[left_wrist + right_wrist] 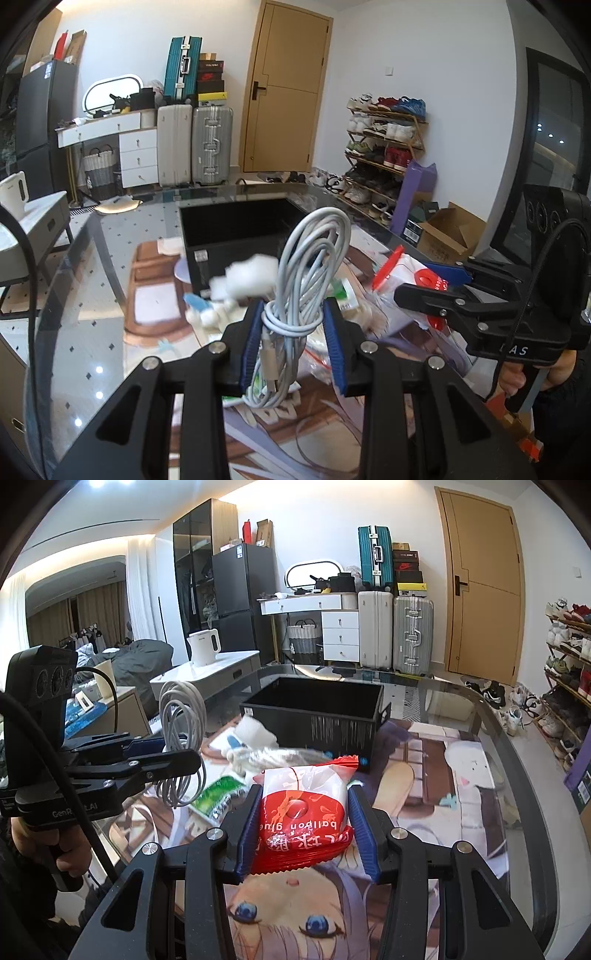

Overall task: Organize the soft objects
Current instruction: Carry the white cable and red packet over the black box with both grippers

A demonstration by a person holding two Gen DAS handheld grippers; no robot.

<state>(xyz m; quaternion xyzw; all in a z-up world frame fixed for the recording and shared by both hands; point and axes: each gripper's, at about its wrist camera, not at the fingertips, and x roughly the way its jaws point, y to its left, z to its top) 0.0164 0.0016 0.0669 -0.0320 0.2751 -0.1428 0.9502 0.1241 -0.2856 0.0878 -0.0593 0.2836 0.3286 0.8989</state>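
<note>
My left gripper [293, 325] is shut on a coiled white cable [314, 266] and holds it upright above the table; the cable also shows in the right wrist view [183, 734]. My right gripper [301, 819] is shut on a red and white balloon glue packet [303, 812], lifted above the mat. A black open bin [317, 716] stands just beyond both grippers; it also shows in the left wrist view [236, 240]. White cotton wads [251, 277], a clear bag [273, 755] and a green packet [218, 794] lie on the mat before the bin.
The glass table [461, 709] carries an anime print mat [424, 775]. A white side table with a kettle [203, 650] stands to the left. Suitcases [395, 635], a wooden door [480, 583] and a shoe rack [384, 147] line the room's walls.
</note>
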